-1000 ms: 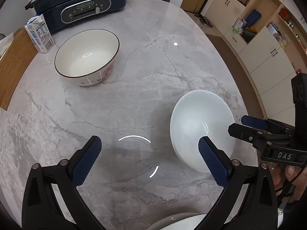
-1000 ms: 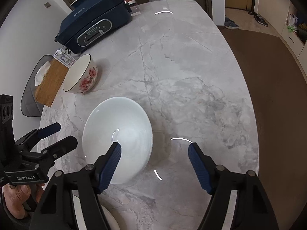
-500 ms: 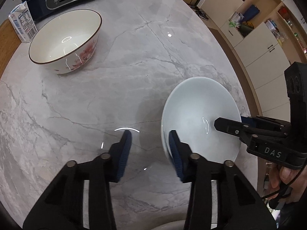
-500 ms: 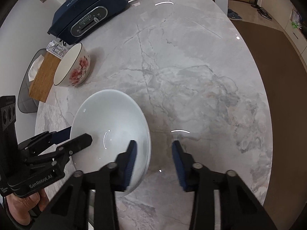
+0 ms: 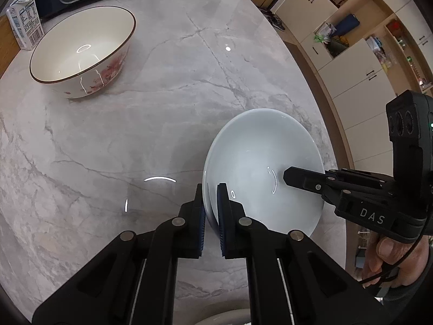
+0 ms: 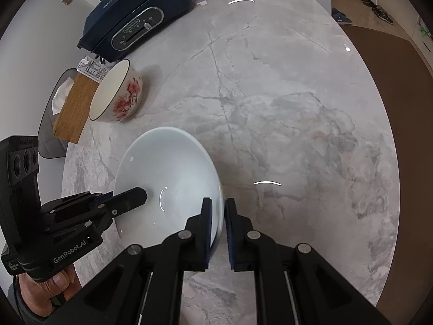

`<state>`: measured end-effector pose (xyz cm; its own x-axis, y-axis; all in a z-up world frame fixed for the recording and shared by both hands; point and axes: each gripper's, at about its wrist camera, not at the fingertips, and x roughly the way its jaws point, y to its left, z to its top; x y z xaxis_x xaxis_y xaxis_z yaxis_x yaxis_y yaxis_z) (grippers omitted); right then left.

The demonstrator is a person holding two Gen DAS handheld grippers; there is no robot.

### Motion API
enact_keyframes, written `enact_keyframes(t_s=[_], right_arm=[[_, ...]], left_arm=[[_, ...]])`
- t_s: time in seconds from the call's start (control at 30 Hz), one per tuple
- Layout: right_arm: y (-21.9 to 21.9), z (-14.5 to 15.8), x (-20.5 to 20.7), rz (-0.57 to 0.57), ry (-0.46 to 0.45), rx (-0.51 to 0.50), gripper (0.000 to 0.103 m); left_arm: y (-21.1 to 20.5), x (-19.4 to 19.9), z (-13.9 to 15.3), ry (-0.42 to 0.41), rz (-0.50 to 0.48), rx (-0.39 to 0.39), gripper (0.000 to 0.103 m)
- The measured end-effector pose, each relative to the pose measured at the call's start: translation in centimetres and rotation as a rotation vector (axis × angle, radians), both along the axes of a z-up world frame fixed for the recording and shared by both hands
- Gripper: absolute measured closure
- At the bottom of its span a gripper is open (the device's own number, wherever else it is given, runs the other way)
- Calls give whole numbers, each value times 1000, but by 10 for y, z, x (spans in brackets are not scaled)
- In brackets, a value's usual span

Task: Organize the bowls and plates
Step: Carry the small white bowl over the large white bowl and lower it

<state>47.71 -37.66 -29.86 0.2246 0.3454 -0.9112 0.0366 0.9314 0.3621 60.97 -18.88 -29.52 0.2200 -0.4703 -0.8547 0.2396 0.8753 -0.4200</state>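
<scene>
The plain white glazed ceramic bowl (image 5: pixel 259 168) is being held at two opposite points of its rim while resting on the grey-veined marble tabletop (image 5: pixel 135 140), near the table's edge. A second earlier both pairs of tongs were standing wide open above it; since then they have been lowered and closed. The left gripper (image 5: pixel 210 197) is now being pressed shut on the near rim in the left wrist view, one blue pad inside the wall and one outside. The right gripper (image 6: pixel 216 211) is being clamped likewise on the opposite rim, as the right wrist view shows.

The bowl is judged to be secured for a two-handed lift, the grasping step being complete and the carrying step not yet begun. A thin, smooth rim is being pinched, so slipping under uneven lifting is being regarded as the chief risk.

Further out, the cream bowl with a dark rim and red floral print (image 5: pixel 81 54) is standing well apart, untouched, beside a small milk carton (image 5: pixel 24 24) and a dark blue countertop cooker (image 6: pixel 135 19). A wooden tissue box (image 6: pixel 73 111) is lying at the table's edge.
</scene>
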Motion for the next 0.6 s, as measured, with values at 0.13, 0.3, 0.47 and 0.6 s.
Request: enact_keyframes(t_s=[0.13,0.3,0.47,0.6], right_arm=[[1,9,-1,2,-16,-2,92],[4,29,-3,11,-43,-1,92],[11,53,-8,27,-74,-2,92],[19,76,-18,38,-103,-4,92]], left_arm=[[4,-3,11,-10,2,-1,97],[9,-9,32,-34,3,8,97],[17,-19,57,-63,6,9,97],[25,-33,80,-92,10,4,97]])
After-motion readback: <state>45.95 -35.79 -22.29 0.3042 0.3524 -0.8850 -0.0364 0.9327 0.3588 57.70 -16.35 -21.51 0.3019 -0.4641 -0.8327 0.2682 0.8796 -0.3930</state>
